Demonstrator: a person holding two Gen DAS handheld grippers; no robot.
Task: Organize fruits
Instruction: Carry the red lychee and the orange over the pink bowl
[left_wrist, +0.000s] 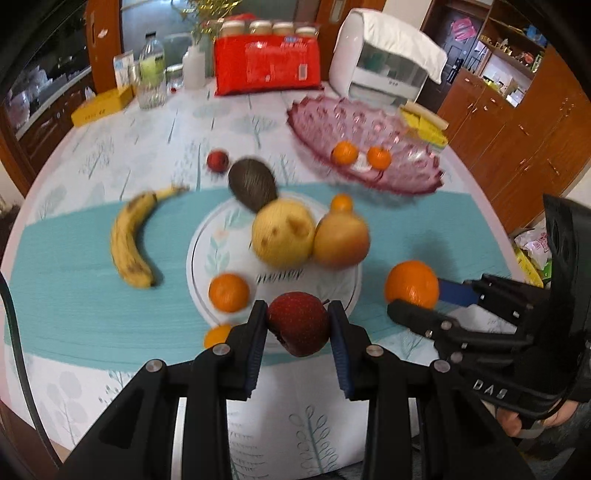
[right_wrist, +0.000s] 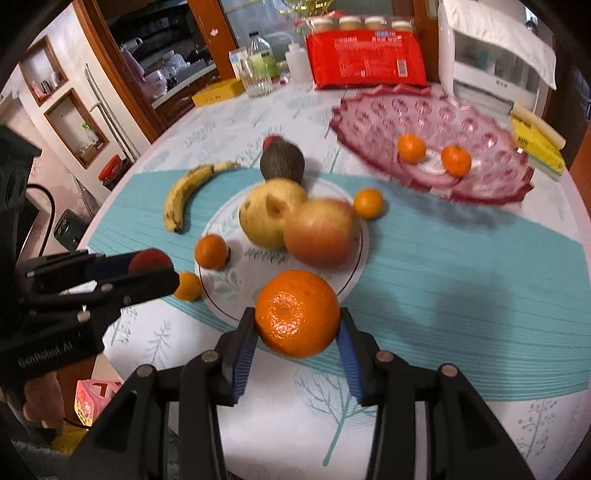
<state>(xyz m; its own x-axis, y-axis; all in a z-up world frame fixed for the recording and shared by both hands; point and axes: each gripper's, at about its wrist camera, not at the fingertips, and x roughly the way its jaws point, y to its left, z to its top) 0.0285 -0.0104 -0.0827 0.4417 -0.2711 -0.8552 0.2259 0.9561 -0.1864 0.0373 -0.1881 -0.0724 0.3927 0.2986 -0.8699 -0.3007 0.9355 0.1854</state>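
My left gripper (left_wrist: 298, 320) is shut on a dark red fruit (left_wrist: 298, 323), held above the table's near edge. My right gripper (right_wrist: 297, 321) is shut on a large orange (right_wrist: 297, 313); it shows at the right of the left wrist view (left_wrist: 413, 301). A pink glass fruit bowl (left_wrist: 399, 181) at the back right holds two small oranges (left_wrist: 344, 153). On the white plate (right_wrist: 236, 291) lie a yellow pear (right_wrist: 267, 216) and an apple (right_wrist: 321, 232), with an avocado (right_wrist: 282, 162) behind them. A banana (left_wrist: 133, 240) lies left of the plate. Small oranges (left_wrist: 229, 291) are scattered around it.
At the table's far edge stand a red package (left_wrist: 267, 64) with jars, a white appliance (left_wrist: 380, 66), a plastic bottle (left_wrist: 152, 72), a glass and a yellow box (left_wrist: 101, 107). A small red fruit (left_wrist: 218, 160) lies behind the avocado. Wooden cabinets stand to the right.
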